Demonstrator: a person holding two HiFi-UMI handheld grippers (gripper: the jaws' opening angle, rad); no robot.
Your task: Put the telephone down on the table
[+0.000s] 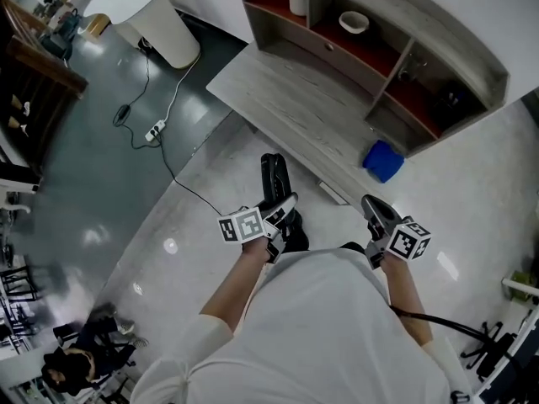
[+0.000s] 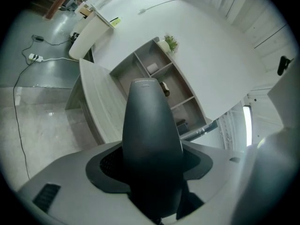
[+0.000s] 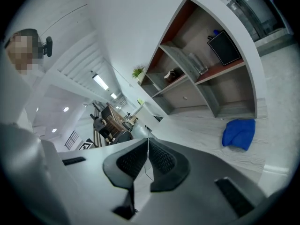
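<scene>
Low and centre in the head view, the left gripper (image 1: 282, 215) has its jaws clamped on the telephone (image 1: 274, 179), a black handset that juts ahead of them toward the table (image 1: 286, 99); the left gripper view shows its rounded dark body filling the gap between the two pads, taken near one end. Toward the lower right, the right gripper (image 1: 377, 213) carries nothing; its own view shows the ribbed pads pressed together. The telephone hangs over the pale floor, short of the grey wooden table that crosses the upper middle of the frame; a blue cloth (image 1: 383, 161) lies at that table's right end, below the shelf unit (image 1: 379, 49). I judge the handset light, rigid and smooth-shelled, so liable to swivel or slip in an end grip; a hold nearer its middle would steady it; it wants laying flat, not dropping.
</scene>
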